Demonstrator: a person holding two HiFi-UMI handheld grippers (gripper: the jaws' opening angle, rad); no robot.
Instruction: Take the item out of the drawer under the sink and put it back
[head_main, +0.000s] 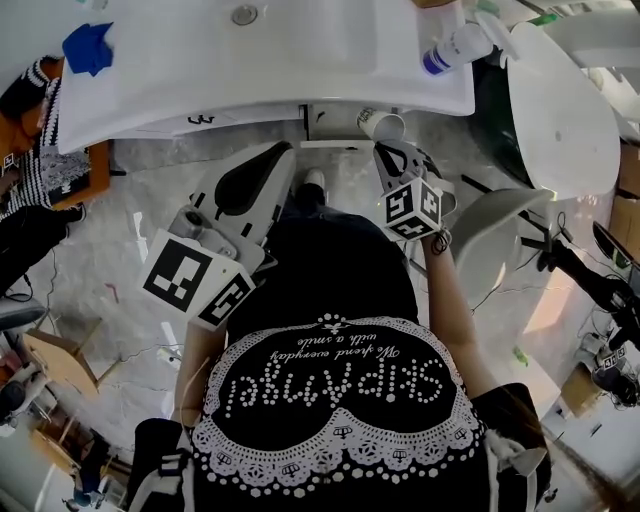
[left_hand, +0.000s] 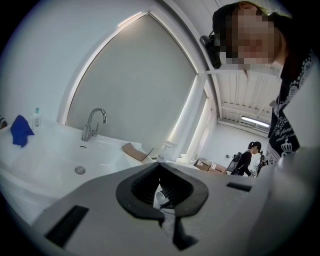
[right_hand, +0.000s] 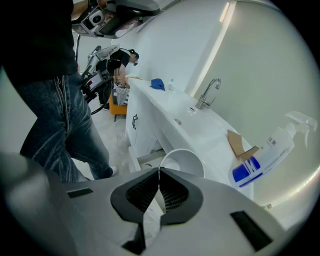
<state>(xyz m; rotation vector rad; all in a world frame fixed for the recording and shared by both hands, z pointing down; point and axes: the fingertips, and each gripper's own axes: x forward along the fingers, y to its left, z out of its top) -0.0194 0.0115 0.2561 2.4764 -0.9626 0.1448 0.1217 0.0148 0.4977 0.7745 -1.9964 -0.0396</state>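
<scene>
Pinching the white paper cup (right_hand: 186, 161) by its rim in the closed right tool (right_hand: 159, 171), near the open drawer (right_hand: 145, 158) below the sink (right_hand: 200, 127) front edge; holding the left tool (left_hand: 160, 166) shut, empty; seemingly removal done, return remaining.

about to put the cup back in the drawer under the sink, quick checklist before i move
1. Right hand-held gripper shut on the rim of the paper cup: ok.
2. Drawer under the sink pulled open: ok.
3. Left hand-held gripper shut, empty, off to the side: ok.
4. Cup lined up over the drawer opening: cannot tell.
5. Free space inside the drawer: cannot tell, its inside is hidden.
</scene>
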